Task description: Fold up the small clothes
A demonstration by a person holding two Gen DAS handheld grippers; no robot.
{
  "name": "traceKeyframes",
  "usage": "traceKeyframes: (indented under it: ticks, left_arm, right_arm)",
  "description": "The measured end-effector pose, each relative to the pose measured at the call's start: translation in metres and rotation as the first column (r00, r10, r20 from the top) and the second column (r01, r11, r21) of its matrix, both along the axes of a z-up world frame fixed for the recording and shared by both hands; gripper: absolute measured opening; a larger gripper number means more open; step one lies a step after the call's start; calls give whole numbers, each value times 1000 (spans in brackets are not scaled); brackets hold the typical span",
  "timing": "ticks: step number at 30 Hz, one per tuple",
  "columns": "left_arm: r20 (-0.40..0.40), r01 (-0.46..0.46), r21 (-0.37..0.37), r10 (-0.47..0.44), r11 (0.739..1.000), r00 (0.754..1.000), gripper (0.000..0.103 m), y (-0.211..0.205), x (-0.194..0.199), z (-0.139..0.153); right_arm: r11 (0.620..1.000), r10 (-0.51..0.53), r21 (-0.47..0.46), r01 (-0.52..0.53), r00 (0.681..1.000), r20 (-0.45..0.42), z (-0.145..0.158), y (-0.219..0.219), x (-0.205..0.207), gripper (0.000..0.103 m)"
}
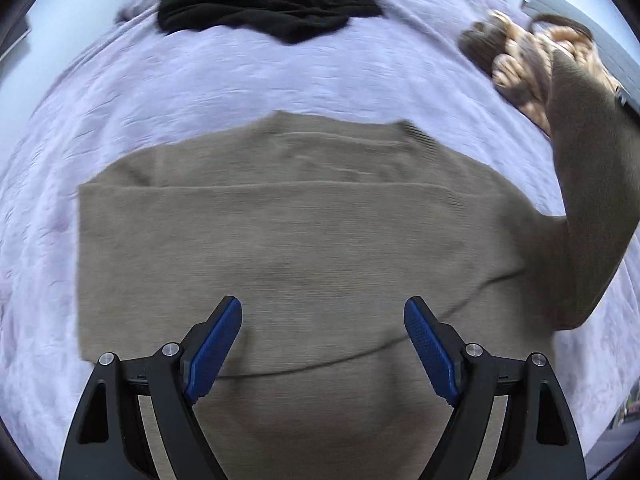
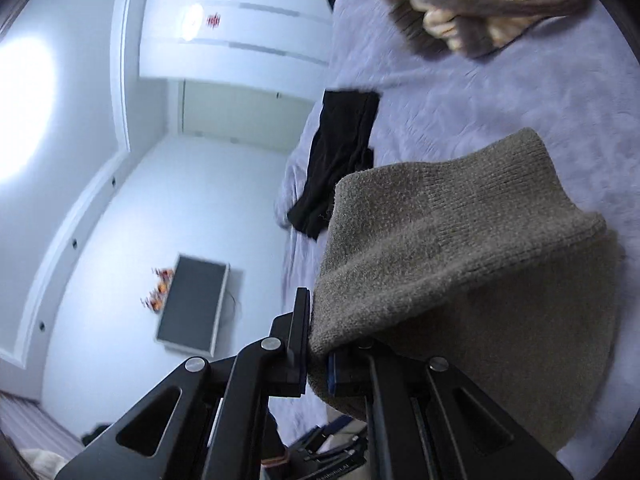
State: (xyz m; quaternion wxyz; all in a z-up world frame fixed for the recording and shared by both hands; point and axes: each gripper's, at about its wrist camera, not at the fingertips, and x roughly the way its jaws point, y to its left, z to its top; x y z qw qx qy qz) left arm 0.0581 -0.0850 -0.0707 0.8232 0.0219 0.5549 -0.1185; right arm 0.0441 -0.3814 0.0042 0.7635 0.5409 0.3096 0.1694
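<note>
Right claw [image 2: 316,356] pinches the sweater's sleeve [image 2: 440,248] — left claw [image 1: 322,344] spread, empty.

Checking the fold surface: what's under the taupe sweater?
The taupe sweater lies on a lavender bedspread, visible all around it. The part beneath is covered, so anything there is hidden. One sleeve is lifted off it.
</note>
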Motion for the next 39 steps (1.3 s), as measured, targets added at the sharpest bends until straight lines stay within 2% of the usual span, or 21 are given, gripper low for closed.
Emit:
traceKeyframes:
  ticks: [2,5,8,10,11,12,14,16,18,19,21,24,27,29,31,34,35,36,37,38,39]
  left_arm:
    - [-1,-41,8,41,999,999,84,25,2,-3]
    - [-10,-86,17,86,996,996,84,58,2,-7]
    - [-50,-107,27,108,994,993,84,77,0,-20]
    - [-73,-107,30,109,994,991,84,87,-3,-29]
    - [-71,-98,28,100,995,992,84,88,-5,-30]
    - [-64,-81,27,83,996,994,84,89,-7,-31]
    - [-62,-63,26,64,998,996,84,91,-9,-31]
    - [-67,-65,-3,65,998,996,84,97,-9,-28]
    - [-73,-77,-42,74,996,995,84,104,-12,-24]
    - [-75,-80,-60,76,995,994,84,109,-14,-22]
    - [-74,-76,-84,70,994,995,84,117,-18,-18]
    - [-73,-52,-128,43,990,996,84,130,-27,-12]
    - [-88,-40,-167,26,985,996,84,141,-40,-10]
    - [-105,-50,-178,31,983,994,84,146,-46,-12]
    - [-119,-75,-184,54,980,991,84,158,-54,-14]
    - [-137,-113,-193,87,975,987,84,172,-62,-15]
    - [-141,-122,-196,95,973,985,84,175,-64,-15]
    - [-141,-129,-201,102,971,985,84,179,-64,-14]
    - [-140,-135,-207,107,969,984,84,181,-64,-13]
    - [-138,-139,-212,111,967,984,84,183,-63,-12]
    - [-139,-143,-217,114,966,984,84,185,-63,-11]
  right_arm:
    - [986,131,-96,-133,991,-28,-1,46,22,8]
    - [927,292,-203,-314,947,-131,-21,114,44,8]
    - [881,353,-234,-412,900,-255,-55,153,55,11]
    - [862,354,-239,-446,869,-345,-77,166,59,11]
    - [855,335,-249,-455,851,-404,-90,169,59,15]
    - [854,316,-255,-453,842,-437,-96,170,58,40]
    - [877,265,-251,-410,848,-460,-102,166,49,71]
    - [935,179,-206,-289,886,-429,-102,146,41,71]
    - [969,94,-166,-182,897,-432,-101,132,39,66]
    - [984,51,-131,-120,897,-438,-102,122,38,58]
    - [996,-2,-81,-40,887,-461,-107,112,44,14]
    - [984,37,-148,-103,919,-393,-87,129,65,10]
    - [921,189,-279,-273,937,-293,-53,177,85,10]
    - [816,323,-406,-411,907,-269,-41,227,96,10]
    - [709,436,-478,-519,855,-281,-42,265,97,10]
    - [516,571,-535,-669,734,-367,-64,318,95,14]
    - [472,579,-539,-697,707,-406,-71,324,89,14]
    - [443,573,-547,-710,694,-437,-76,328,86,14]
    - [434,563,-549,-714,691,-453,-81,330,82,15]
    - [460,554,-537,-707,702,-448,-82,326,79,25]
    - [513,541,-505,-694,718,-438,-81,317,77,45]
